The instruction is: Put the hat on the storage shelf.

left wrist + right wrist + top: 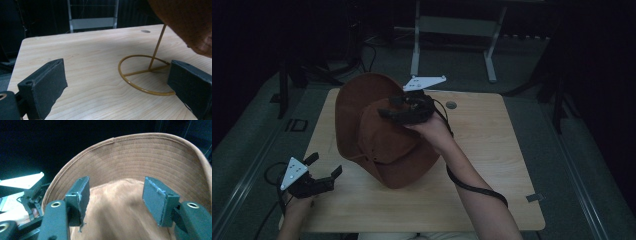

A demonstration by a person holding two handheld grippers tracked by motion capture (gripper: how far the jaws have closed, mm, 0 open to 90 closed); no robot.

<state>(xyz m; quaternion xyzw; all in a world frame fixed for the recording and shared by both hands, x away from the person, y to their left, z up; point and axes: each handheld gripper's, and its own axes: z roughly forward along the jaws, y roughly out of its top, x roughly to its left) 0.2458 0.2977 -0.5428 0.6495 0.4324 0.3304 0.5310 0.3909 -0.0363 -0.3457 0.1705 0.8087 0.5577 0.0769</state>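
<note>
Hat point(382, 140) sat tilted over the middle of the bench point(492, 165), its brown brim rising toward the far edge and its crown turned toward the person. Right tool point(388, 112) was at the crown — in the right gripper view its two pads point(81, 195) stood spread with the soft crown between them, and I could not tell whether they touched the cloth. Stitched rings of the brim point(140, 155) arched behind them.

Left tool point(325, 166) hovered low by the bench's near left corner, well apart from the hat, jaws released and holding nothing. Ahead of it, in the left gripper view, a thin gold wire stand point(145, 75) rested on the wood — a ring base with a slim upright rod running up under the hat's edge point(190, 20). Right tool's cable point(472, 187) looped along the forearm.
</note>
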